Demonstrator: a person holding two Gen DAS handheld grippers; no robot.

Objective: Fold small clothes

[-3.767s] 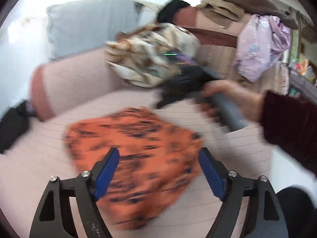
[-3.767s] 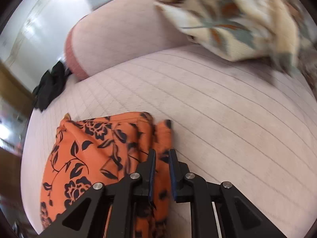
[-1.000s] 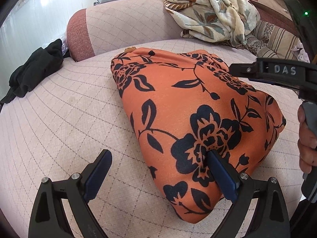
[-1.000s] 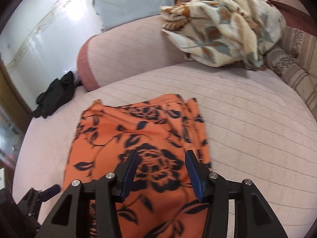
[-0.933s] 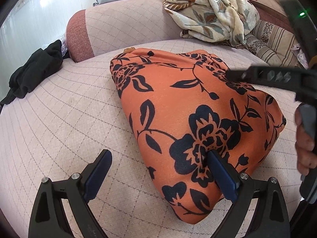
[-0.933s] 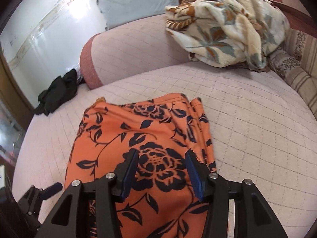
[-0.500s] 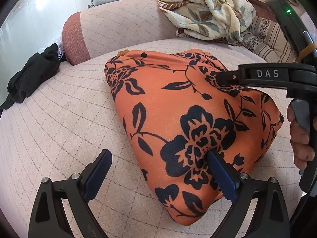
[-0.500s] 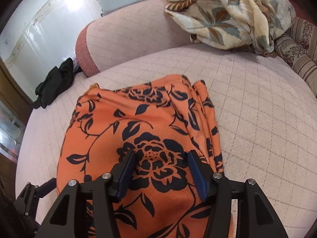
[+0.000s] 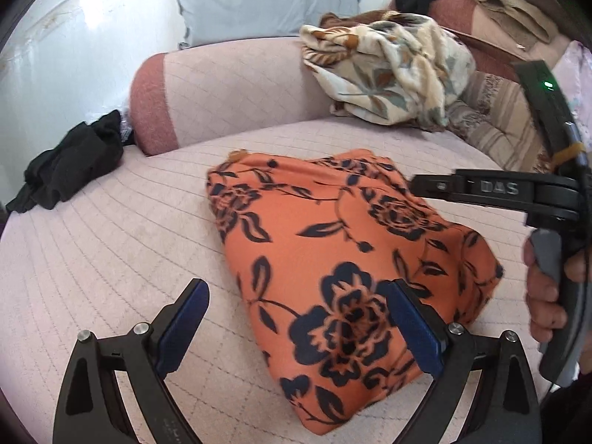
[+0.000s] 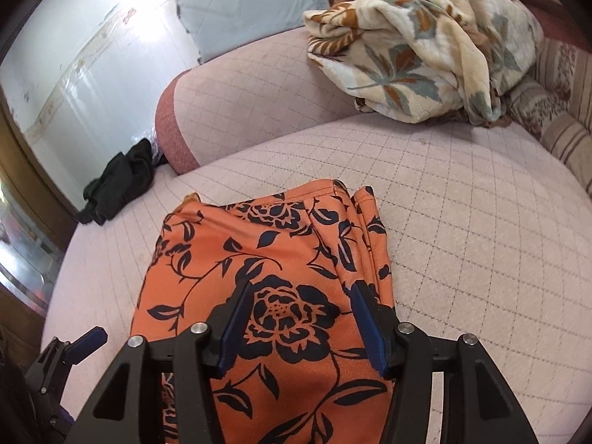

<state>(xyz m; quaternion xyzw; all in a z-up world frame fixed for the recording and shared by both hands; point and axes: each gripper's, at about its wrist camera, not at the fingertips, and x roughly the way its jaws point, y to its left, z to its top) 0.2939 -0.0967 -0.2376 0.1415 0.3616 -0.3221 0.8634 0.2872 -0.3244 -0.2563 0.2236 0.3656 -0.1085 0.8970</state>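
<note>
A folded orange garment with a black flower print (image 9: 333, 259) lies on the pink quilted sofa seat (image 9: 92, 251). It also shows in the right wrist view (image 10: 266, 281). My left gripper (image 9: 299, 329) is open and empty, its right finger over the garment's near edge. My right gripper (image 10: 299, 318) is open and empty, just above the garment's middle. The right gripper also shows in the left wrist view (image 9: 414, 183), reaching in from the right over the garment's far side. The left gripper's finger shows at lower left of the right wrist view (image 10: 87, 338).
A cream leaf-print blanket (image 9: 384, 74) is heaped at the back right. A black cloth (image 9: 66, 162) lies at the seat's left edge beside the pink bolster (image 9: 222, 92). A pale blue pillow (image 9: 266, 0) stands behind. Striped cushions (image 9: 503, 129) sit at the right.
Both grippers have pulled back and lifted a little from the garment. The right gripper, shut on the garment's edge 3.8 s ago, is open now. The garment lies still.
</note>
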